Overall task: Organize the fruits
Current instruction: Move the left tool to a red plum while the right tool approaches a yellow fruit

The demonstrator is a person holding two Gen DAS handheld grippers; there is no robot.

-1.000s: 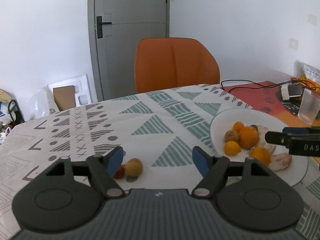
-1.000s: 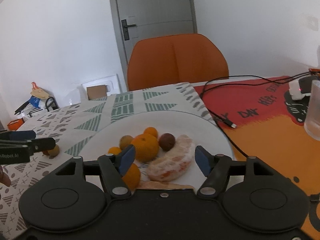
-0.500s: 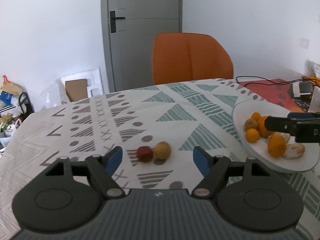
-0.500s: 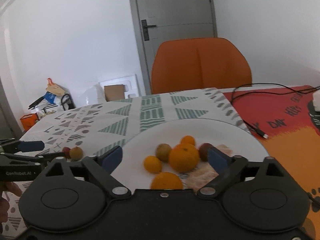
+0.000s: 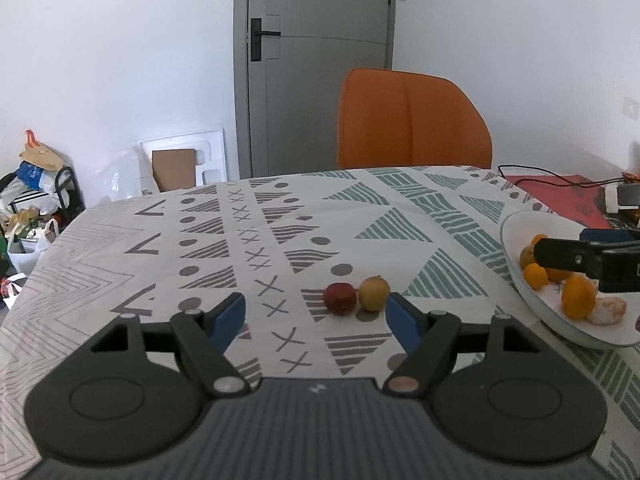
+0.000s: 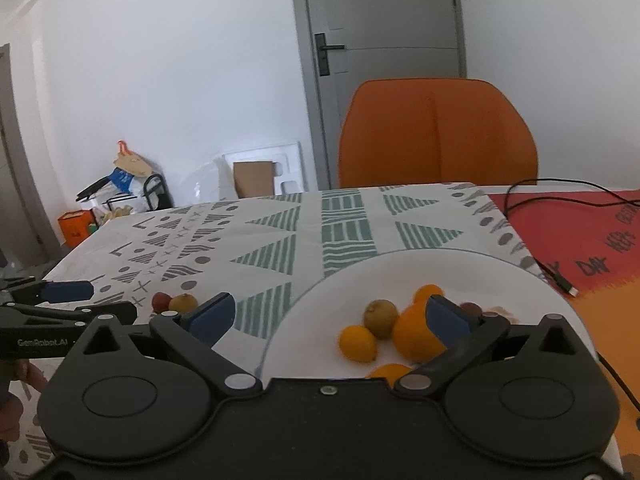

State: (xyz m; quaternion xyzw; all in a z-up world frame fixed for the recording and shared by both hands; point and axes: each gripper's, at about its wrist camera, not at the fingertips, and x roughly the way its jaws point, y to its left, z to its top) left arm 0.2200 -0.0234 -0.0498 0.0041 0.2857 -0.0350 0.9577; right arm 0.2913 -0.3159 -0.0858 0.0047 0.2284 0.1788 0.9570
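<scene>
Two small round fruits, one dark red (image 5: 339, 298) and one yellow-brown (image 5: 373, 293), are seen touching on the patterned desk cloth (image 5: 280, 216), just beyond the left gripper (image 5: 316, 316), fingers parted and empty. Right gripper (image 6: 330, 316): jaws just spread wide, nothing gripped, above the white plate (image 6: 320, 320) of oranges (image 6: 416, 336).

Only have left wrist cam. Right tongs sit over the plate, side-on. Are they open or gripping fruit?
Observer: Open wide. The right tongs have just been opening and the pads press on nothing. The big orange lies on the plate beyond them.
Operator: Anything by the plate's far side?
Observer: A black cable plug lies on the red mat, close beside the rim.
</scene>
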